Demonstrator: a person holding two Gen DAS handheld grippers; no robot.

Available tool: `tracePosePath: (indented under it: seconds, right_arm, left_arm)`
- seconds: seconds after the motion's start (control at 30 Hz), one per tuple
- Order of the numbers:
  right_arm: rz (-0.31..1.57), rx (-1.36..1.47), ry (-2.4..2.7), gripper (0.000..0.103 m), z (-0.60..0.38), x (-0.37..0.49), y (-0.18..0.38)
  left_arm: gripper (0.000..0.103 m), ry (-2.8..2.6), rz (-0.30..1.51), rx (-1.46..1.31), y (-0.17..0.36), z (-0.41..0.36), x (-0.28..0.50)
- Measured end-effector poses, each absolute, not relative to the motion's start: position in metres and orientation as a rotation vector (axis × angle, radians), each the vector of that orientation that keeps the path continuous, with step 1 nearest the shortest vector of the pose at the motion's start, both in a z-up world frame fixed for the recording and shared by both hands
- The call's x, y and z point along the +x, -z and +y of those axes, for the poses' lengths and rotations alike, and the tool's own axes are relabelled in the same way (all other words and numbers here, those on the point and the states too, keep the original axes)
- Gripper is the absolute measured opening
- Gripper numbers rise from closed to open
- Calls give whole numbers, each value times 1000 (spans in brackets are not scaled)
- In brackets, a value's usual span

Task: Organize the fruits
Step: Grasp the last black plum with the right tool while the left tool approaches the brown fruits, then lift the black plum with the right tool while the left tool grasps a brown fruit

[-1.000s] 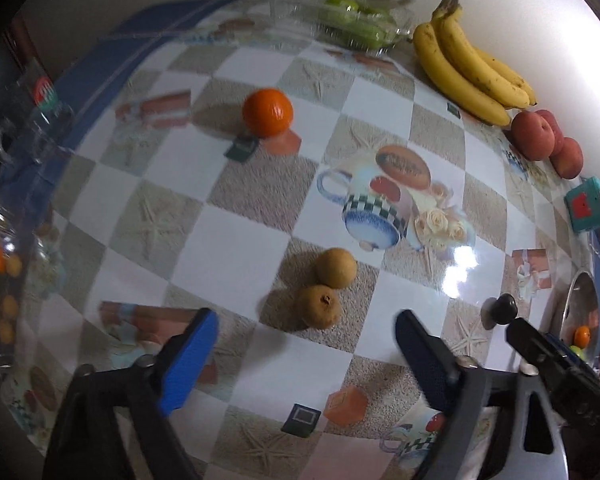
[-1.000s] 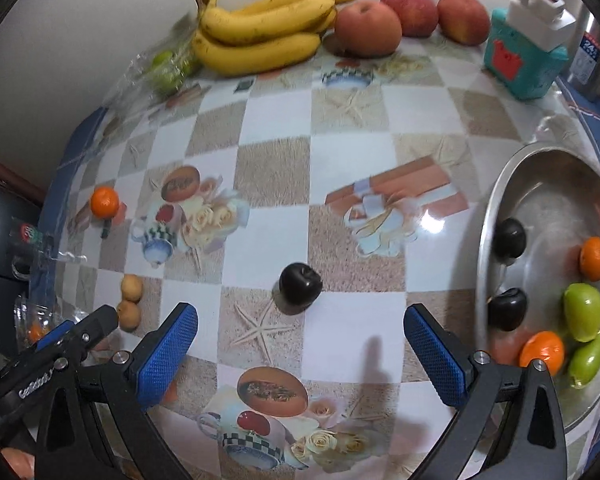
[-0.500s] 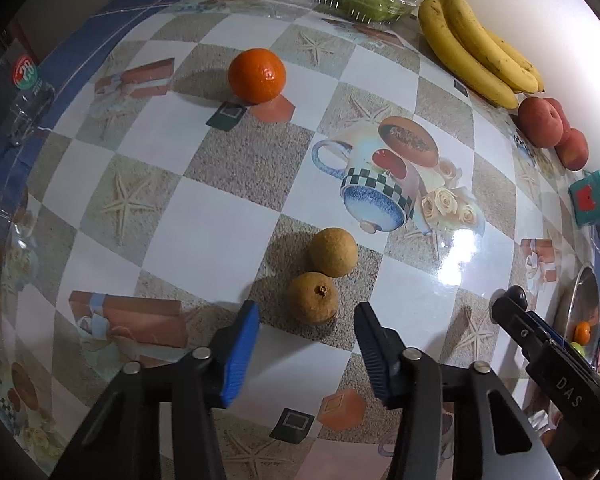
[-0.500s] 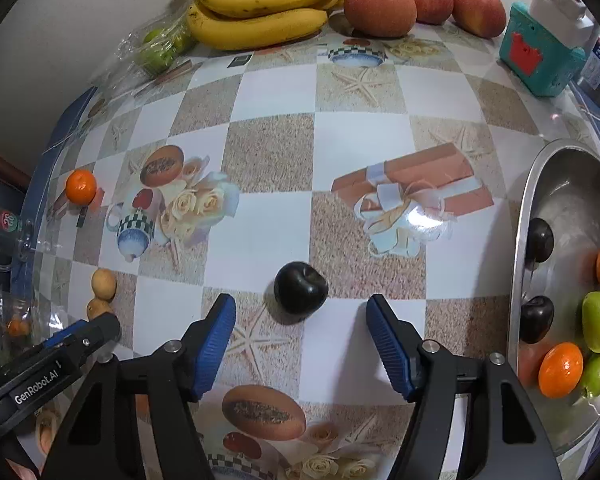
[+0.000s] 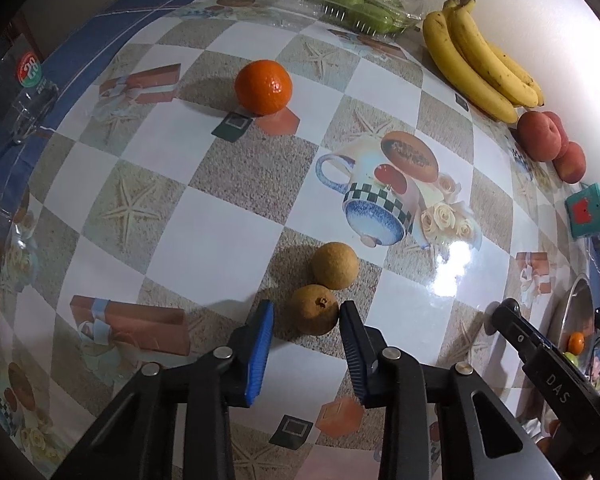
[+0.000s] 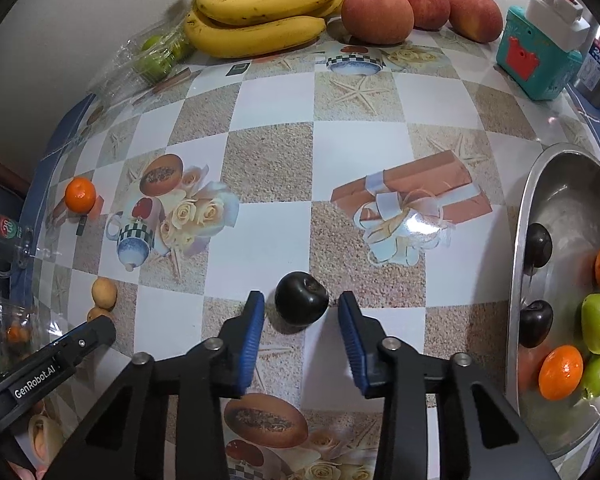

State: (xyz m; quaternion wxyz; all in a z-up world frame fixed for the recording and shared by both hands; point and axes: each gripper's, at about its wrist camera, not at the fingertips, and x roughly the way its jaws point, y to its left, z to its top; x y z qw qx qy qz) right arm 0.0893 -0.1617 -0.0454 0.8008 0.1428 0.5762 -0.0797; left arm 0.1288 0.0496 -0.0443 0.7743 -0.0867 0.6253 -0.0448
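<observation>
Right wrist view, right tool [image 6: 301, 312] straddling glossy round black plum [image 6: 301, 298]

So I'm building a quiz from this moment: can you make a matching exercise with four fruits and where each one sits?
Things:
1. dark plum
2. lower brown fruit
3. bananas
4. lone orange

Places:
A. at the back by the wall, next to the apples
B. between the left gripper fingers
C. alone on the tablecloth, at the far left
D. between the right gripper fingers

Pairs: 1-D, 2-B, 3-A, 4-C
</observation>
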Motion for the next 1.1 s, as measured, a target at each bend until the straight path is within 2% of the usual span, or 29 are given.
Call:
tracePosePath:
  seconds: [0.03,0.17,1.1]
  right_arm:
    - [1235,307,176,32,-162,89,45]
    - [1232,335,159,28,-164,87,44]
    - [1188,384,199,27,-168,60,-2]
  left_arm:
    - [33,98,1352,-189,43,49,129]
    - [28,102,1346,-190,42,46,129]
    - [28,187,1211,-199,-15,24,114]
